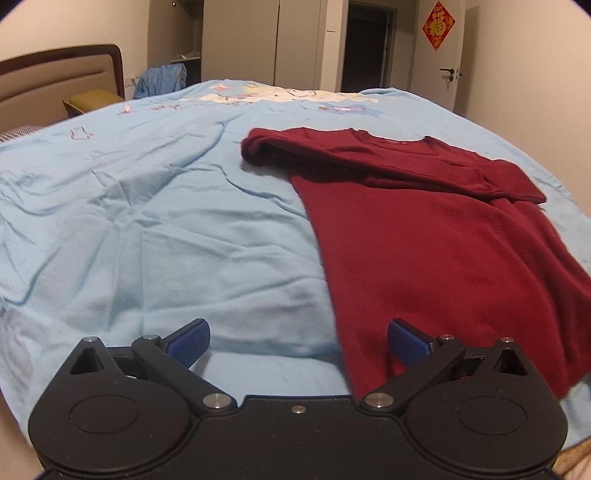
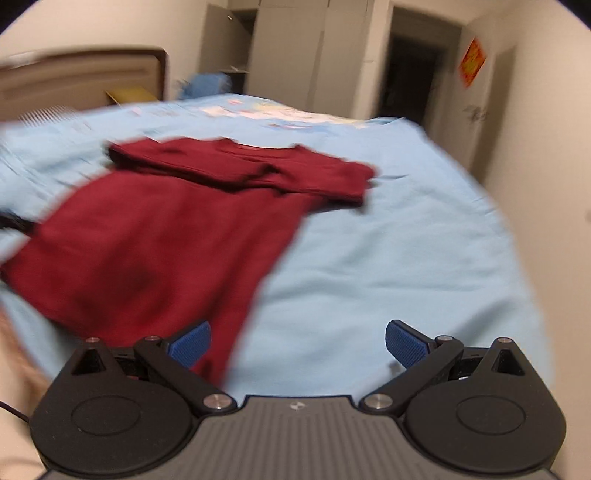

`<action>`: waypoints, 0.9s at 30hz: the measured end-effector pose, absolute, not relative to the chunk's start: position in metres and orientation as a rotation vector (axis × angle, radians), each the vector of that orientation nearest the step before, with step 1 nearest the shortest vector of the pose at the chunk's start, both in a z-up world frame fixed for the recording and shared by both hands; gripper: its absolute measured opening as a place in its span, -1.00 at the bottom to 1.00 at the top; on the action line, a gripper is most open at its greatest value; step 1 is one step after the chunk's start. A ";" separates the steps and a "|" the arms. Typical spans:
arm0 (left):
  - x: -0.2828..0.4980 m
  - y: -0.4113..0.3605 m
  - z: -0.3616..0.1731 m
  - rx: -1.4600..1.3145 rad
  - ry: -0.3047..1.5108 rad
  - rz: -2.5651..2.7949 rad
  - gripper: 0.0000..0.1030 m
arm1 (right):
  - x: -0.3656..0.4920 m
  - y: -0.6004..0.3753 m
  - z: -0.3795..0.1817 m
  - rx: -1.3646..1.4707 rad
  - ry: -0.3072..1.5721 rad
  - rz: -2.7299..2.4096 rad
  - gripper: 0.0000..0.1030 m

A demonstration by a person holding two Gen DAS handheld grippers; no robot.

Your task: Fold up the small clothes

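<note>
A bed (image 1: 147,221) fills most of both views, covered by a light blue sheet (image 2: 388,258) that is creased on its left half and carries a pale cartoon print (image 1: 280,95) near the far edge. Behind it stand a padded headboard (image 1: 59,81) at the far left, tall wardrobe doors (image 1: 299,40), a dark open doorway (image 1: 364,48) and a white door (image 1: 443,55) with a red paper ornament (image 1: 438,25) stuck on it.

On the sheet lies the dark red shirt (image 1: 424,240), flat, collar toward the far side and hem toward the cameras. Both sleeves are laid across the chest, one over the other, forming a band below the neckline (the right wrist view is motion-blurred, so finer detail is lost there). In the left wrist view the shirt occupies the right half of the bed; in the right wrist view it sits to the left.

The left gripper (image 1: 298,343) hovers low over the near edge of the bed, jaws spread wide and empty, with the shirt's near left hem corner lying between and under its right finger. The right gripper (image 2: 297,343) hangs likewise at the near edge, jaws wide apart and holding nothing, its left finger over the shirt's near right hem.

A green cushion (image 1: 92,100) rests by the headboard, and a blue garment (image 1: 162,79) hangs beyond the bed.
</note>
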State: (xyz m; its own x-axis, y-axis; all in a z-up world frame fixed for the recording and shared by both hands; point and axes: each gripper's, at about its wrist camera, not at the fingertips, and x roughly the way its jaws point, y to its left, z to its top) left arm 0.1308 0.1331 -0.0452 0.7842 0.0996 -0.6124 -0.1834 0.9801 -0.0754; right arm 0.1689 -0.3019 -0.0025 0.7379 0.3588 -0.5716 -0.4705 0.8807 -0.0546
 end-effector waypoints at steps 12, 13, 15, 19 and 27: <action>0.124 0.118 -0.051 -0.186 0.697 0.059 0.87 | 0.156 -0.301 -0.017 -0.023 0.692 0.535 -0.78; 0.124 0.117 -0.052 -0.183 0.699 0.059 0.87 | 0.155 -0.303 -0.017 -0.026 0.695 0.521 -0.86; 0.124 0.114 -0.052 -0.172 0.705 0.062 0.86 | 0.151 -0.306 -0.014 -0.067 0.676 0.480 -0.87; 0.125 0.113 -0.052 -0.156 0.715 0.069 0.85 | 0.142 -0.320 0.007 -0.094 0.591 0.392 -0.88; 0.124 0.109 -0.051 -0.127 0.726 0.084 0.86 | 0.148 -0.309 -0.001 -0.173 0.611 0.419 -0.73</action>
State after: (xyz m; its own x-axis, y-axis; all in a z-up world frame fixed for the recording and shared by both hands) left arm 0.1243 0.1087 -0.0514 0.7453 0.0325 -0.6660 -0.1208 0.9889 -0.0870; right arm 0.1476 -0.3094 -0.0008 0.7388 0.3294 -0.5879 -0.4299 0.9022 -0.0347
